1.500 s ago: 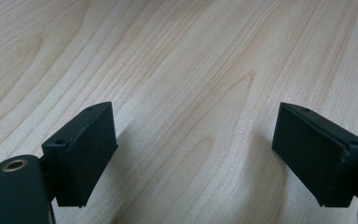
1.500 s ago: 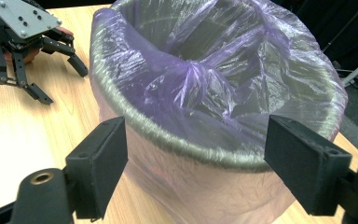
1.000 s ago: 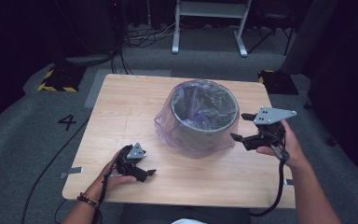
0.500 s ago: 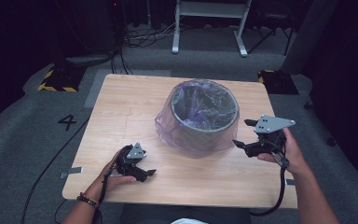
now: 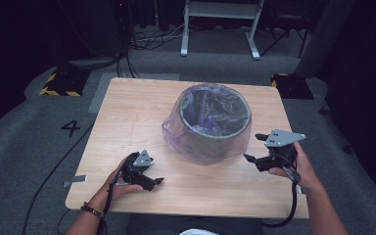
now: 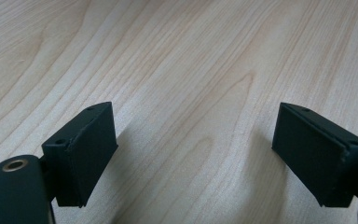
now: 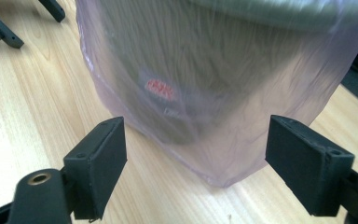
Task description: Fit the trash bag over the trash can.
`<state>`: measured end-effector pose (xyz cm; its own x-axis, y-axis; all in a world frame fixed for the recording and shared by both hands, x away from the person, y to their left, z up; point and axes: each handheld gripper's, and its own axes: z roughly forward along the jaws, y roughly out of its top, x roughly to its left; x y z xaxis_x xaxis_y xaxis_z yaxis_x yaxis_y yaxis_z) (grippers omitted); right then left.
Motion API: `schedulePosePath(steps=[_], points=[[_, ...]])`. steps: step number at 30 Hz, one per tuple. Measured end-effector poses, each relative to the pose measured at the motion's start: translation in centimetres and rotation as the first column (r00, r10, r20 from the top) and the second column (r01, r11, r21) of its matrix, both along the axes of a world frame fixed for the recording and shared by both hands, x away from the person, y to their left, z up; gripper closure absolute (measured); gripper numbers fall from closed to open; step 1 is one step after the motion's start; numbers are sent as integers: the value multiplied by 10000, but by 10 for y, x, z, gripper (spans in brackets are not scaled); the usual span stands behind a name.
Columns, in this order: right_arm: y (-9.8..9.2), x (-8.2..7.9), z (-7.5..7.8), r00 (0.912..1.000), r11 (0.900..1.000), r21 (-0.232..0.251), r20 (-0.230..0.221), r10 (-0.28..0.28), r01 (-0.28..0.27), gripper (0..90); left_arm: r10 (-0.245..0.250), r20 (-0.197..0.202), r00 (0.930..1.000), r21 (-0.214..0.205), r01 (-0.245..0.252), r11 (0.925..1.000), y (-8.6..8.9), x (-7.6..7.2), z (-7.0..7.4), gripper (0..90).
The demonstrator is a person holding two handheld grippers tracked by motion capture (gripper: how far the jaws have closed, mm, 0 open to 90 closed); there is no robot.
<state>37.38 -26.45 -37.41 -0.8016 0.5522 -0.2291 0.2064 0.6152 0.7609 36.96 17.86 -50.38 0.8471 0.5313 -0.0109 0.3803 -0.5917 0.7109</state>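
Two grippers on your table, high view: grey bin under purple bag stands centre; left gripper near-left, right gripper just right of bin. Left gripper view: your jaws gape over bare wood. Right gripper view: your jaws spread wide, nothing held, bagged bin close ahead.

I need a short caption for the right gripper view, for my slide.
Open right gripper facing a grey bin wrapped in a purple plastic bag on a wooden table.
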Motion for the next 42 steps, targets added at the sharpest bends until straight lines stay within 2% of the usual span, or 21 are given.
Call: schedulePosePath(steps=[2, 3, 9, 15, 19, 25, 36, 42], points=[[-1, 0, -2, 10000, 10000, 3, -58, -14, 14, 205, 0, -3, 10000, 1, 0, 10000, 0, 0, 0, 133], [-3, 0, -8, 9999, 10000, -4, -157, -53, 53, 205, 2, -2, 10000, -2, -2, 10000, 0, 0, 0, 133], [-9, 1, -23, 9985, 9998, 13, -506, -216, 217, 205, -1, 5, 10000, -4, 1, 10000, 0, 0, 0, 133], [-15, 1, -33, 9964, 9993, -46, -764, -380, 377, 205, 1, -2, 10000, -1, -1, 10000, 0, 0, 0, 133], [-21, 2, -47, 9926, 9984, -194, -1089, -543, 525, 204, 2, -2, 10000, -2, -2, 10000, 0, 0, 0, 133], [-24, 2, -59, 9876, 9973, -376, -1413, -682, 635, 205, 0, 1, 10000, -6, 0, 10000, 0, 0, 0, 133], [-31, 0, -75, 9824, 9945, -620, -1616, -934, 843, 209, 4, 0, 10000, -2, -4, 10000, 0, 0, 0, 133], [-40, -2, -89, 9754, 9919, -722, -1876, -1160, 1040, 206, 5, 0, 10000, -1, -5, 10000, 0, 0, 0, 133]])
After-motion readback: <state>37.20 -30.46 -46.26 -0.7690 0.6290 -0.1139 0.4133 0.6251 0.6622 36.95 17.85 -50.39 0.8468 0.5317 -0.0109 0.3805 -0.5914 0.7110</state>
